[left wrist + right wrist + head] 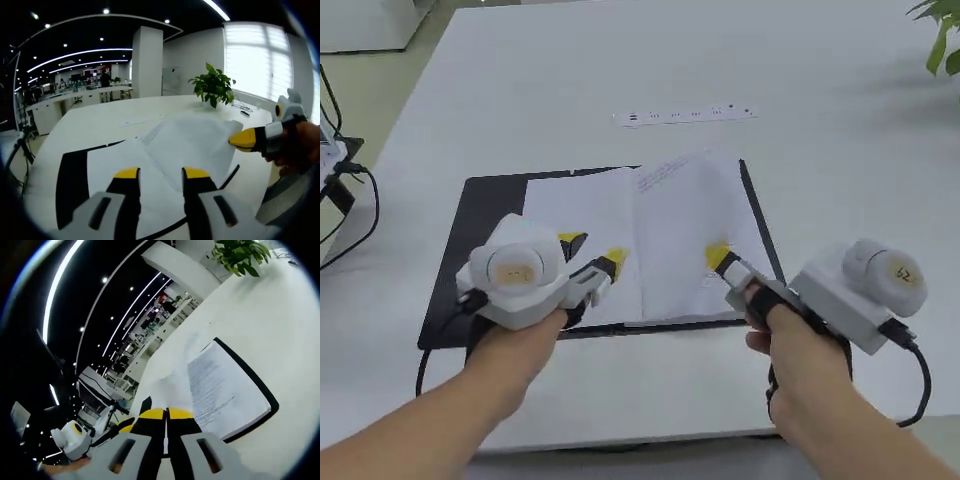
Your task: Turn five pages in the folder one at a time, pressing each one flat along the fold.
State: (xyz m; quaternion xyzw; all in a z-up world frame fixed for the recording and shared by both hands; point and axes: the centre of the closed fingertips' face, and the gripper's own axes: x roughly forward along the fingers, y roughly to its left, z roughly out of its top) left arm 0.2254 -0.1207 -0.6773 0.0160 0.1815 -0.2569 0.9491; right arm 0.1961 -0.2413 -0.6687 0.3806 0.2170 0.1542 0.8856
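the black open folder (485, 250) lies near the front edge of the white worktop (840, 150). how many pages are already turned cannot be told. the white right-hand page (690, 225) bows up off the stack, so one turn looks barely begun, with pressing along the fold left to do. the right tool (718, 257) is clenched, seemingly pinching that page's lower edge. the left tool (592, 250) hangs released over the left-hand pages, holding nothing.
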